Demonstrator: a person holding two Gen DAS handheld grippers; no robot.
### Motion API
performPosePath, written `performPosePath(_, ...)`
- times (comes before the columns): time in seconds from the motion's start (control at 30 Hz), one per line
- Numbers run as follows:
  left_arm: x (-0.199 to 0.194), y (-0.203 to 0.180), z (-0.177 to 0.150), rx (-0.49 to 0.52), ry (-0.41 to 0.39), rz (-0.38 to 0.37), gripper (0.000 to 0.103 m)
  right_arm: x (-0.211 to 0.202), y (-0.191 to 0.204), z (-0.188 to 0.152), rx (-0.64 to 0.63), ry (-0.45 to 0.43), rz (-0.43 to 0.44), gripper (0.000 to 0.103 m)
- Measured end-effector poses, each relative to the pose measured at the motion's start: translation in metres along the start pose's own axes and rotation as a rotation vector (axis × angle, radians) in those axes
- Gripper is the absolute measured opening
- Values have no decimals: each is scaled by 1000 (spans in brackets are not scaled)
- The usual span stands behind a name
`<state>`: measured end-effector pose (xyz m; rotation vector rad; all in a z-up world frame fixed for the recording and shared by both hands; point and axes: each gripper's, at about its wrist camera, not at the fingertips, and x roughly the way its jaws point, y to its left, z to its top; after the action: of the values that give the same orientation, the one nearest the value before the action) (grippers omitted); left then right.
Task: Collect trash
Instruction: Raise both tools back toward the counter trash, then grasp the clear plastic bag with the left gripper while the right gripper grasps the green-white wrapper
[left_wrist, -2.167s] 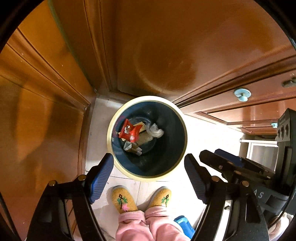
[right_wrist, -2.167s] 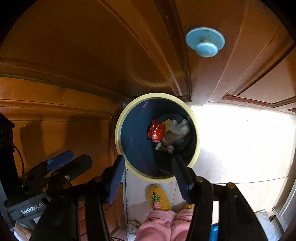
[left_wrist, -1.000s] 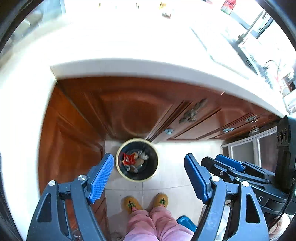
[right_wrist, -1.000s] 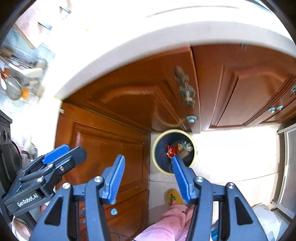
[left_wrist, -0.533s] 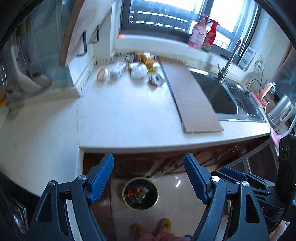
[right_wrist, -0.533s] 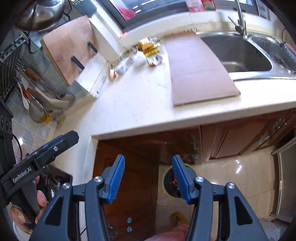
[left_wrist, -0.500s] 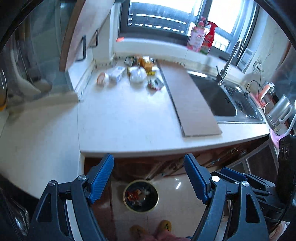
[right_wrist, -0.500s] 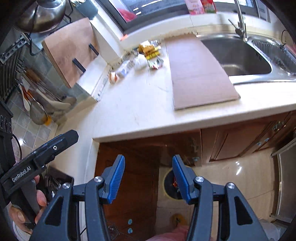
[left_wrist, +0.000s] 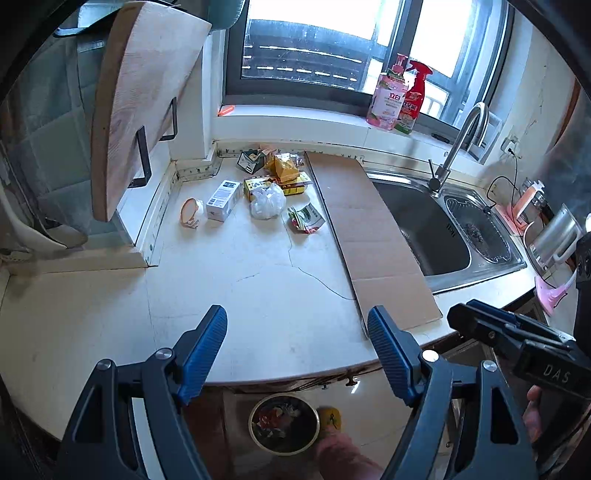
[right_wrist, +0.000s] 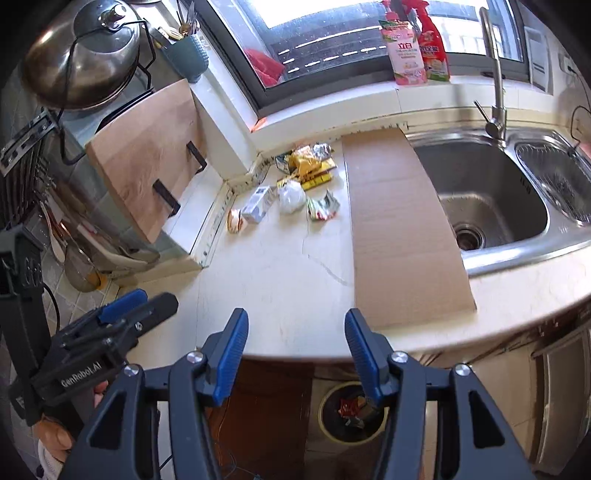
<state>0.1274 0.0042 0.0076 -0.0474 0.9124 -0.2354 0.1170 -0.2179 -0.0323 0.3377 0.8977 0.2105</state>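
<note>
Several pieces of trash lie at the back of the white counter (left_wrist: 258, 280): a crumpled white bag (left_wrist: 266, 201) (right_wrist: 291, 197), a small white box (left_wrist: 222, 194) (right_wrist: 258, 204), a green and red wrapper (left_wrist: 306, 219) (right_wrist: 322, 207), yellow packets (left_wrist: 286, 168) (right_wrist: 308, 160) and an eggshell (left_wrist: 190, 212) (right_wrist: 234, 220). On the floor below the counter edge stands a round bin (left_wrist: 283, 424) (right_wrist: 351, 411) with wrappers inside. My left gripper (left_wrist: 297, 338) hangs open over the counter's front, nothing between its blue pads. My right gripper (right_wrist: 295, 341) is open and empty too.
A flat cardboard sheet (left_wrist: 369, 236) (right_wrist: 399, 229) lies beside the steel sink (left_wrist: 436, 225) (right_wrist: 491, 199) with its tap (left_wrist: 461, 140). A wooden cutting board (left_wrist: 136, 99) (right_wrist: 147, 158) leans at the left. Two bottles (left_wrist: 400, 98) stand on the windowsill. A pot lid (right_wrist: 81, 51) hangs upper left.
Both grippers have risen from over the bin on the floor to above the counter. The counter, trash and sink have come into view, and the bin has shrunk to the bottom edge.
</note>
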Motion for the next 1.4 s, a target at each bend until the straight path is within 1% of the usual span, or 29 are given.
performPosePath(0.1, 25, 2, 24, -15, 17, 4, 77, 20, -6, 32, -13, 12, -4, 55)
performPosePath(0.23, 70, 1, 67, -18, 38, 52, 77, 62, -21, 86, -19, 56, 24, 55)
performPosePath(0.4, 141, 5, 118, -44, 123, 79, 77, 118, -42, 140, -19, 125, 32, 55)
performPosePath(0.5, 185, 13, 142, -60, 156, 113, 77, 147, -52, 164, -28, 151, 37, 55)
performPosePath(0.57, 217, 20, 157, -82, 189, 109, 77, 168, -62, 178, -32, 172, 38, 55)
performPosePath(0.63, 241, 25, 164, -93, 218, 108, 77, 187, -72, 188, -26, 197, 44, 55)
performPosePath(0.77, 288, 31, 176, -90, 284, 105, 77, 221, -85, 200, -19, 250, 62, 55)
performPosePath(0.87, 314, 36, 178, -96, 318, 102, 69, 239, -91, 199, -26, 287, 73, 55)
performPosePath(1.0, 337, 46, 176, -136, 350, 89, 58, 254, -90, 193, -52, 333, 94, 55)
performPosePath(1.03, 341, 49, 174, -146, 356, 86, 54, 256, -89, 192, -63, 342, 98, 55)
performPosePath(1.1, 346, 54, 170, -170, 364, 75, 51, 261, -86, 190, -83, 352, 102, 55)
performPosePath(1.17, 347, 60, 167, -187, 353, 63, 48, 266, -81, 187, -101, 364, 106, 55)
performPosePath(1.2, 347, 62, 167, -196, 345, 54, 42, 268, -79, 185, -107, 372, 110, 55)
performPosePath(1.23, 346, 65, 166, -208, 337, 42, 37, 272, -76, 183, -113, 382, 115, 55)
performPosePath(1.3, 340, 68, 164, -221, 323, 38, 32, 277, -68, 178, -137, 399, 128, 55)
performPosePath(1.4, 326, 71, 158, -223, 292, 48, 28, 285, -56, 172, -183, 402, 117, 55)
